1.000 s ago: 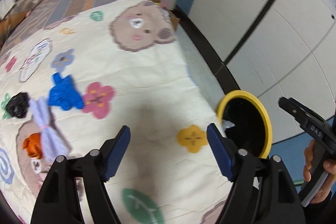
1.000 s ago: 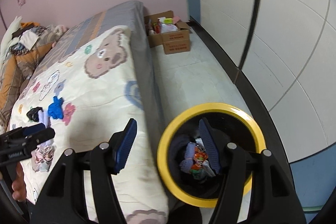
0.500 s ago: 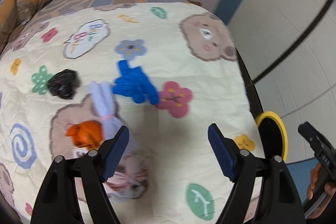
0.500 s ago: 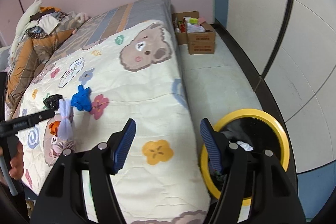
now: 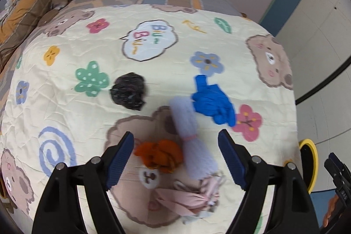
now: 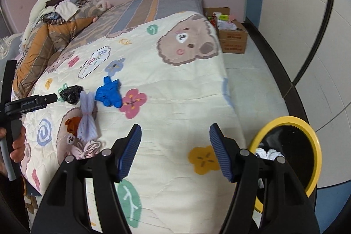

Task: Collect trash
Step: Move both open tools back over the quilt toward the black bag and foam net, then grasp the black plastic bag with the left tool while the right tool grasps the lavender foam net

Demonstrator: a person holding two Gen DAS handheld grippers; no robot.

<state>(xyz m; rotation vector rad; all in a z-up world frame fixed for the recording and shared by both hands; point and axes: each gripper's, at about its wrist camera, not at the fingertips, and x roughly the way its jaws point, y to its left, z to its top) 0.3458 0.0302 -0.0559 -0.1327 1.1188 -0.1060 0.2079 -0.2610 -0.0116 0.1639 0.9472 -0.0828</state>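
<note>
**Trash on bed quilt, both tools empty**

Orange wrapper (image 5: 159, 156), lavender bundle (image 5: 190, 135), blue glove (image 5: 214, 101), black bag (image 5: 129, 91) and pink scrap (image 5: 193, 199) lie clustered on the quilt (image 5: 65, 106). Left hand-held gripper (image 5: 175, 159) hangs over the wrapper, jaws apart, empty. Right hand-held gripper (image 6: 174, 150) likewise apart, empty. Yellow-rimmed bin (image 6: 307, 131) stands right of the bed.

Trash scraps (image 5: 159, 156) litter the cartoon-print bedspread (image 5: 65, 102).
</note>
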